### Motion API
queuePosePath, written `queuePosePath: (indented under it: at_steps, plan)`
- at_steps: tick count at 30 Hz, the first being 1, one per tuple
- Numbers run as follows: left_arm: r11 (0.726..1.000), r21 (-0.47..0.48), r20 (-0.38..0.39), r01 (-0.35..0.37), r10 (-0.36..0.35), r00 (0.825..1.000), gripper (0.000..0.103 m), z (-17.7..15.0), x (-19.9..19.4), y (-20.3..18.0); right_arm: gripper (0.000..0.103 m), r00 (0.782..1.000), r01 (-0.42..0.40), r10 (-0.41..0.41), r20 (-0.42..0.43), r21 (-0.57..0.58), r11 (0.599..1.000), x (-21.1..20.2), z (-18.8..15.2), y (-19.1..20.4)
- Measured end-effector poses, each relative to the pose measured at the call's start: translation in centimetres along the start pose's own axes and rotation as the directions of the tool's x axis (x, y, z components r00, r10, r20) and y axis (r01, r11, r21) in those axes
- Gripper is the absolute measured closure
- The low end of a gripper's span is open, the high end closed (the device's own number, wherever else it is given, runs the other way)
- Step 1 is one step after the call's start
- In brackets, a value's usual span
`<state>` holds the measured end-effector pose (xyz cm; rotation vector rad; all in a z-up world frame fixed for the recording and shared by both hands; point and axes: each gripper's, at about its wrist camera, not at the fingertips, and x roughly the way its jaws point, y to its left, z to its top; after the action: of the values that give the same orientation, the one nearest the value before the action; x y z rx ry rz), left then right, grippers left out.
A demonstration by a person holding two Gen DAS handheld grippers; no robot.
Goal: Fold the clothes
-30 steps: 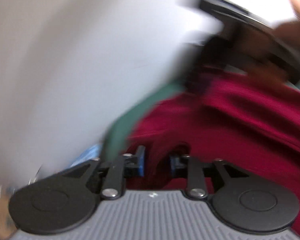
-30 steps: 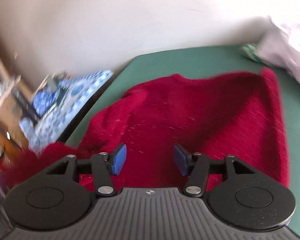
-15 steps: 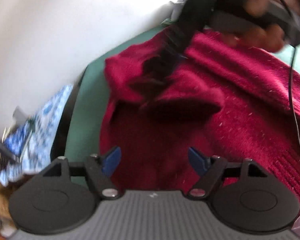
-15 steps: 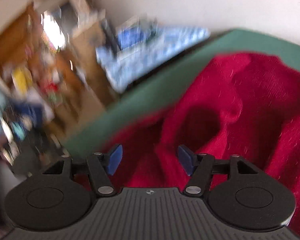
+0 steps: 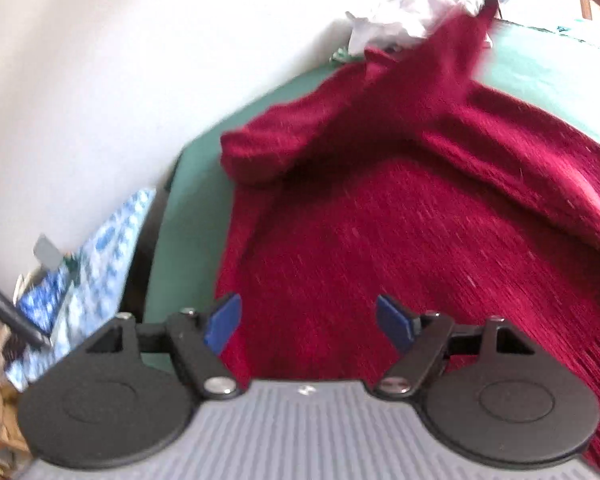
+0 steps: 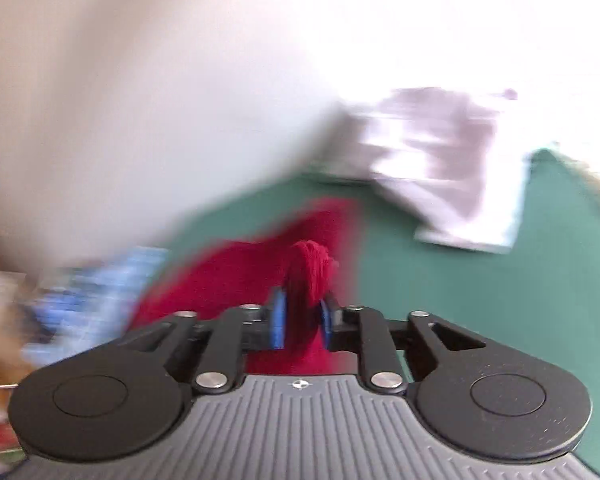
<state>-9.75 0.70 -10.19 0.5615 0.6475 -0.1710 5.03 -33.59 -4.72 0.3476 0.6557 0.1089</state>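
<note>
Overhead, white wall (image 5: 99, 80) behind green table (image 5: 187, 216).

Sweater (image 5: 400, 240) lies on table (image 5: 187, 216), crumpled cloth (image 6: 440, 168) behind.

No text, label, brand or number could be read in either view. The pictures were blurred, and the only mark was a small round cross sign on the grey ribbed body of each gripper, without any letters.
</note>
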Motion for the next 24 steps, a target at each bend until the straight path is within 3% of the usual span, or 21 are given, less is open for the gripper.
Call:
queuePosePath:
  at_steps: [2, 5, 7, 8, 10, 13, 15, 16, 17, 18, 19, 21, 22, 23, 24]
  plan:
    - [1.0, -0.001, 0.02, -0.007, 0.007, 1.0, 0.024, 1.3, 1.3, 0.9, 0.07, 0.993, 0.114, -0.112, 0.047, -0.03, 0.993, -1.1, -1.3, -0.4]
    - [0.998, 0.032, -0.006, -0.051, 0.051, 0.999, 0.026, 3.2, 5.4, 1.7, 0.061, 0.999, -0.039, 0.039, 0.002, -0.047, 0.998, -1.3, -2.7, 1.0]
    - [0.995, 0.061, -0.04, -0.08, 0.083, 0.996, 0.027, 4.1, 8.1, 2.1, 0.052, 0.986, -0.164, 0.153, -0.074, -0.193, 0.967, -0.1, -3.9, 4.5]
    - [0.995, 0.058, -0.068, -0.08, 0.084, 0.994, 0.027, 4.4, 9.2, 2.4, 0.046, 0.977, -0.211, 0.188, -0.102, -0.299, 0.931, 0.3, -4.9, 6.6]
    - [0.995, 0.049, -0.079, -0.082, 0.086, 0.993, 0.027, 4.8, 10.2, 2.8, 0.035, 0.968, -0.252, 0.218, -0.128, -0.545, 0.8, 1.1, -7.3, 10.5]
    - [0.993, 0.065, -0.071, -0.102, 0.106, 0.992, 0.026, 5.0, 10.5, 2.6, 0.034, 0.963, -0.248, 0.23, -0.141, -0.799, 0.548, 3.0, -10.4, 14.7]
    - [0.988, 0.091, -0.054, -0.128, 0.134, 0.99, 0.027, 4.8, 10.4, 2.0, 0.048, 0.968, -0.219, 0.206, -0.141, -0.876, 0.43, 4.7, -11.8, 16.4]
    - [0.986, 0.095, -0.05, -0.136, 0.141, 0.989, 0.028, 4.7, 10.3, 1.8, 0.098, 0.973, -0.206, 0.182, -0.139, -0.878, 0.431, 5.7, -11.3, 16.5]
    - [0.986, 0.095, -0.048, -0.14, 0.145, 0.988, 0.029, 4.6, 10.2, 1.7, 0.098, 0.978, -0.194, 0.159, -0.136, -0.875, 0.444, 6.7, -10.5, 16.4]
    - [0.986, 0.089, -0.047, -0.142, 0.147, 0.988, 0.03, 4.6, 10.1, 1.6, 0.097, 0.978, -0.19, 0.171, -0.116, -0.833, 0.52, 7.1, -8.8, 15.8]
    - [0.986, 0.081, -0.047, -0.143, 0.147, 0.988, 0.03, 4.6, 10.0, 1.5, 0.097, 0.982, -0.169, 0.176, -0.074, -0.761, 0.626, 7.3, -6.7, 14.7]
    - [0.986, 0.073, -0.046, -0.147, 0.151, 0.988, 0.03, 4.7, 10.0, 1.5, 0.096, 0.993, -0.067, 0.107, 0.044, -0.538, 0.84, 7.6, -2.2, 11.5]
    - [0.986, 0.073, -0.045, -0.15, 0.154, 0.987, 0.03, 4.7, 10.1, 1.5, 0.089, 0.996, -0.021, 0.053, 0.066, -0.413, 0.91, 7.8, -0.6, 9.7]
    - [0.985, 0.076, -0.045, -0.154, 0.158, 0.986, 0.03, 4.7, 10.0, 1.4, 0.073, 0.997, 0.024, -0.004, 0.072, -0.284, 0.959, 8.0, 0.8, 7.7]
    - [0.984, 0.08, -0.043, -0.159, 0.162, 0.986, 0.03, 4.7, 10.0, 1.3, 0.063, 0.998, 0.051, -0.042, 0.048, -0.199, 0.979, 8.5, 1.8, 6.0]
